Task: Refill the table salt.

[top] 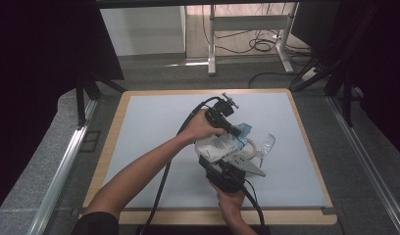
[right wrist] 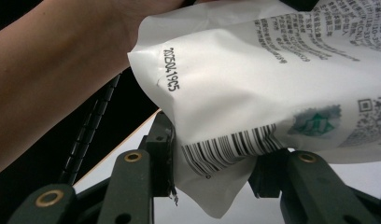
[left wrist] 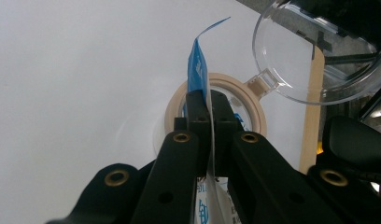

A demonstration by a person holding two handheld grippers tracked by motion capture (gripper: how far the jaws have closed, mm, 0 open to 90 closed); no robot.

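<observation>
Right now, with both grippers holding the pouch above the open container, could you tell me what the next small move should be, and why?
Probably tip the pouch a little further. The left gripper pinches its blue top edge right over the beige-rimmed container, whose clear lid is flipped open, while the right gripper clamps the pouch's bottom end, so raising that end should send the contents down.

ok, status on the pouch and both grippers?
Left gripper shut on pouch's blue top edge. Right gripper clamping pouch at barcode end. Open-lidded container directly below. Nothing in the way.
</observation>
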